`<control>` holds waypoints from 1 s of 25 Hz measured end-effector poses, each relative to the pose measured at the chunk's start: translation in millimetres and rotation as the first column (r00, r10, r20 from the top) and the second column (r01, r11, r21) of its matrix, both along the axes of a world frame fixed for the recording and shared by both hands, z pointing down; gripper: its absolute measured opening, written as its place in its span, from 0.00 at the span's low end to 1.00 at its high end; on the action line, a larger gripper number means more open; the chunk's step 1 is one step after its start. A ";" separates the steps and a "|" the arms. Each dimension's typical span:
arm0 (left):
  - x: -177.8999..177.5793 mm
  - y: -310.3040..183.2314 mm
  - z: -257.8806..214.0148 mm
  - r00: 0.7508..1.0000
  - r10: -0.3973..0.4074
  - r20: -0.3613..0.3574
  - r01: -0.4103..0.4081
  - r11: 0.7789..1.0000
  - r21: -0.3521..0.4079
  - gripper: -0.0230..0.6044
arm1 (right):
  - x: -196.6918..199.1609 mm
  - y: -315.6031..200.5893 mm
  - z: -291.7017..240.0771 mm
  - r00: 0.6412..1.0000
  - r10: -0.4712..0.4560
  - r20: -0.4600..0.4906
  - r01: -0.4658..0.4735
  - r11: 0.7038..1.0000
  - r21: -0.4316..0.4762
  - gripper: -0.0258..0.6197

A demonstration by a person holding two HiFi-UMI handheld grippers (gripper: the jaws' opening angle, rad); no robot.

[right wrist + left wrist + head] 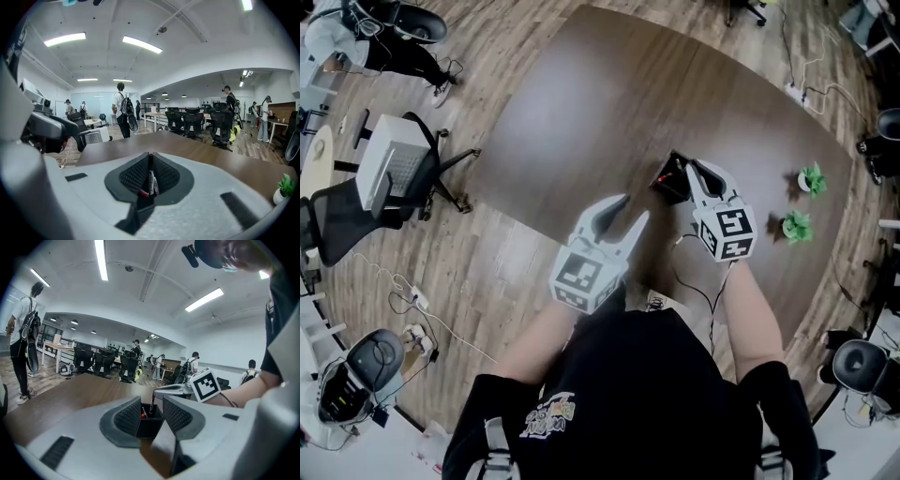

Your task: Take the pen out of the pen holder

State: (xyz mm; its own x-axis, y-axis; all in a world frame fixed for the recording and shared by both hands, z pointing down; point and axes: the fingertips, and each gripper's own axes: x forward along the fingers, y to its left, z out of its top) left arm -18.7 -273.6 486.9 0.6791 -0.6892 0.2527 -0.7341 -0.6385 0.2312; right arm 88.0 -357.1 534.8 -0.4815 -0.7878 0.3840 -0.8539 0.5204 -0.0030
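Right gripper view: pen tight between jaws of right tool

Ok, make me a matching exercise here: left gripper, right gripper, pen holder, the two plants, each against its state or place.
1 left gripper
2 right gripper
3 pen holder
4 plants

A green, near the table's right edge
B fingers shut on a pen
C fingers apart, gripping nothing
D black, on the table by the right gripper

Pairs: 1-C; 2-B; 3-D; 4-A
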 end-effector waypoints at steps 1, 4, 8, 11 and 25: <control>2.3 2.9 -2.5 1.000 0.000 0.000 0.000 1.000 0.002 0.25 | 2.4 2.3 -4.2 1.000 0.002 0.012 -0.003 1.000 0.006 0.09; 4.6 9.2 -10.0 1.000 -0.005 0.004 0.005 1.000 0.016 0.25 | 5.4 7.4 -19.6 0.999 0.004 0.044 -0.006 1.000 0.029 0.09; 9.5 18.2 -22.6 1.000 -0.022 0.011 0.021 0.999 0.047 0.25 | 11.5 17.7 -46.6 0.997 -0.006 0.076 0.000 0.997 0.071 0.09; 20.3 31.3 -32.1 0.999 -0.035 0.011 0.034 0.998 0.058 0.25 | 20.4 31.3 -65.7 0.996 -0.023 0.092 0.012 0.994 0.109 0.09; 68.3 127.7 -65.2 0.987 -0.154 0.046 0.147 0.980 0.132 0.09 | 62.1 126.9 -128.0 0.977 -0.152 0.148 0.117 0.968 0.221 0.09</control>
